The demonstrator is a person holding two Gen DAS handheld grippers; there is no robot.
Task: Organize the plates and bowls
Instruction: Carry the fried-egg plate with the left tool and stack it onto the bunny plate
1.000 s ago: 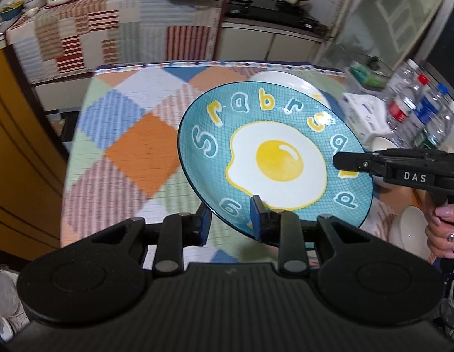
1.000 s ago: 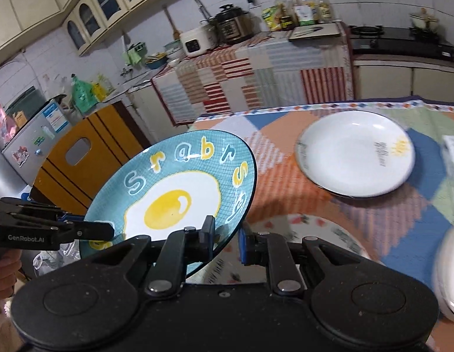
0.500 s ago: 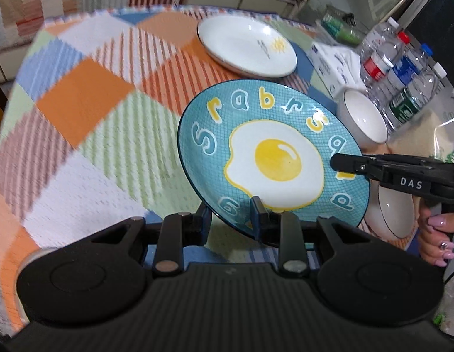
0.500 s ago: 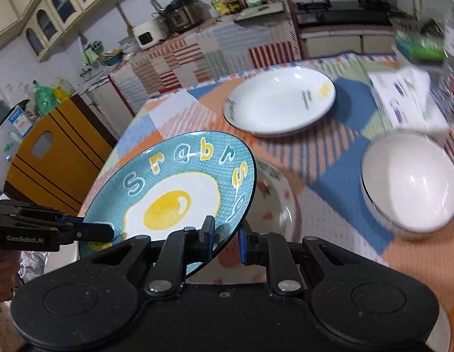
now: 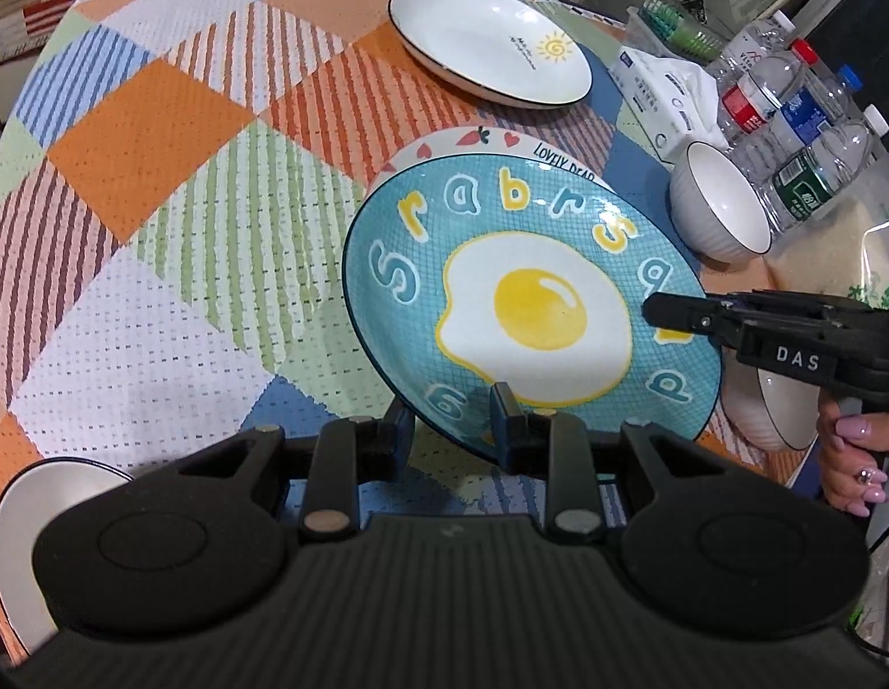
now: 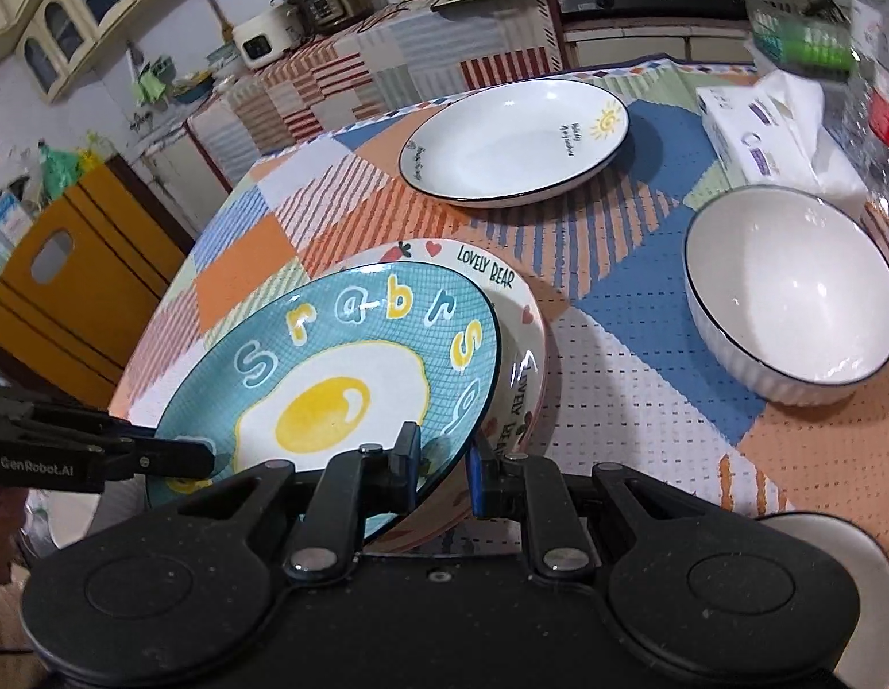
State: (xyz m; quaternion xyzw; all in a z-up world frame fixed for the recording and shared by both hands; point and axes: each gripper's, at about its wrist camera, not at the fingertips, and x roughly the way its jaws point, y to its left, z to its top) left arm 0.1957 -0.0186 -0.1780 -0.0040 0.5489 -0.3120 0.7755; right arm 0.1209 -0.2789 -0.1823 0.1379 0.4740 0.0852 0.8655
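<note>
Both the left gripper point(image 5: 453, 422) and the right gripper point(image 6: 441, 462) pinch opposite rim edges of the blue fried-egg plate point(image 5: 530, 310), which tilts directly above the Lovely Bear plate point(image 6: 502, 281)

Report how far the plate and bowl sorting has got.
Done: nothing visibly stacked yet. In hand: the left gripper and right gripper both clamp the rim of the blue egg plate, held tilted just above the Lovely Bear plate, apparently to nest there. Left: the white sun plate, the ribbed white bowl and another bowl sit apart on the checked tablecloth.
</note>
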